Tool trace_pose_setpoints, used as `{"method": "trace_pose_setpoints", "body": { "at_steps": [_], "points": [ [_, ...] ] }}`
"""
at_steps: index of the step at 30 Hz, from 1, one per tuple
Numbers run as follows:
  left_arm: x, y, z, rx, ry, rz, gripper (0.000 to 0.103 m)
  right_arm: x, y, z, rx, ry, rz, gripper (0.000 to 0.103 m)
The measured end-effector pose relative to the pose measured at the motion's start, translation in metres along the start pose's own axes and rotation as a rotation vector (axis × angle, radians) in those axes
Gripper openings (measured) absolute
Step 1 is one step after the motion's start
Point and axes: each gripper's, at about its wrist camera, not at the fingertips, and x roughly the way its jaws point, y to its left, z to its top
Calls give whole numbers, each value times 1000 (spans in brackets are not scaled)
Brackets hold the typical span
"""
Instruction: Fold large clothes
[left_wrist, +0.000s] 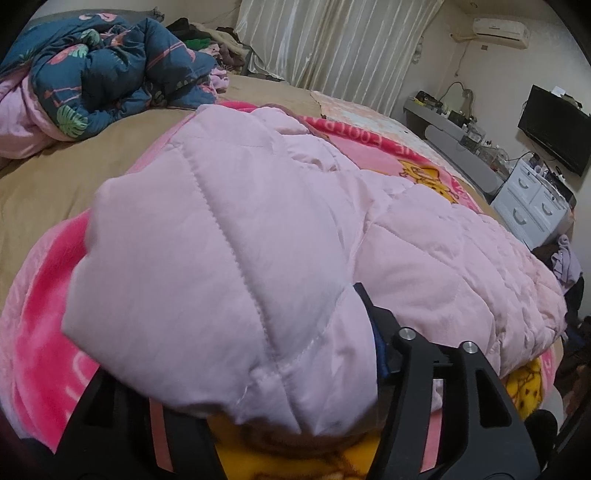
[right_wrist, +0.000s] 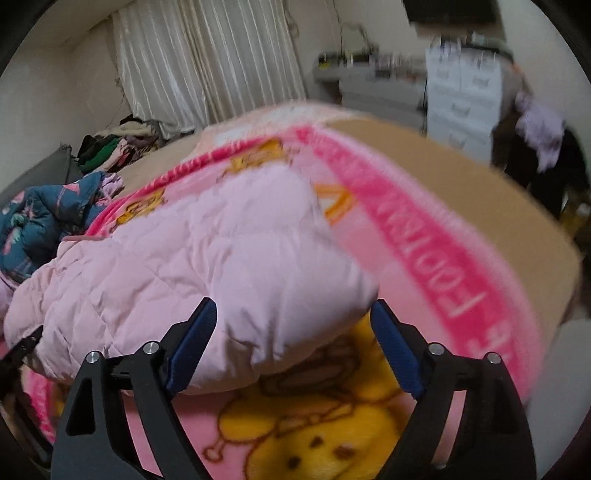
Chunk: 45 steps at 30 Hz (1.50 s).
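A pale pink quilted jacket (left_wrist: 240, 229) lies on a pink cartoon blanket (left_wrist: 40, 343) on the bed. In the left wrist view a thick fold of the jacket drapes over my left gripper (left_wrist: 258, 373) and hides its left finger; only the right finger (left_wrist: 369, 306) shows, so its state is unclear. In the right wrist view my right gripper (right_wrist: 291, 317) is open, its blue-padded fingers (right_wrist: 192, 343) on either side of a puffy end of the jacket (right_wrist: 207, 251), not closed on it.
A crumpled blue floral duvet (left_wrist: 103, 74) lies at the bed's far left. A clothes pile (right_wrist: 110, 144) sits by the curtain (left_wrist: 332, 40). White drawers (left_wrist: 532, 206), a shelf and a TV (left_wrist: 554, 129) stand beyond the bed's right edge.
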Motion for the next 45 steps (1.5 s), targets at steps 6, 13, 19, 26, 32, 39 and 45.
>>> {"method": "trace_pose_setpoints", "body": {
  "at_steps": [6, 13, 19, 26, 32, 39, 45],
  "points": [
    [-15, 8, -9, -8, 14, -17, 61, 7, 47, -2, -172, 22, 117, 90],
    [-43, 11, -22, 4, 33, -6, 67, 76, 72, -31, -219, 204, 62, 99],
    [-85, 5, -29, 50, -22, 27, 73, 77, 70, -33, -209, 197, 72, 99],
    [-103, -19, -27, 82, -65, -18, 86, 32, 66, -40, -174, 159, 120, 99],
    [-116, -45, -31, 105, -80, -64, 94, -33, 65, -47, -189, 59, 171, 99],
    [-135, -72, -50, 156, -94, -76, 94, -105, 68, -53, -224, -54, 191, 99],
    [-148, -82, -73, 189, -83, -80, 94, -146, 77, -67, -285, -92, 205, 99]
  ]
}}
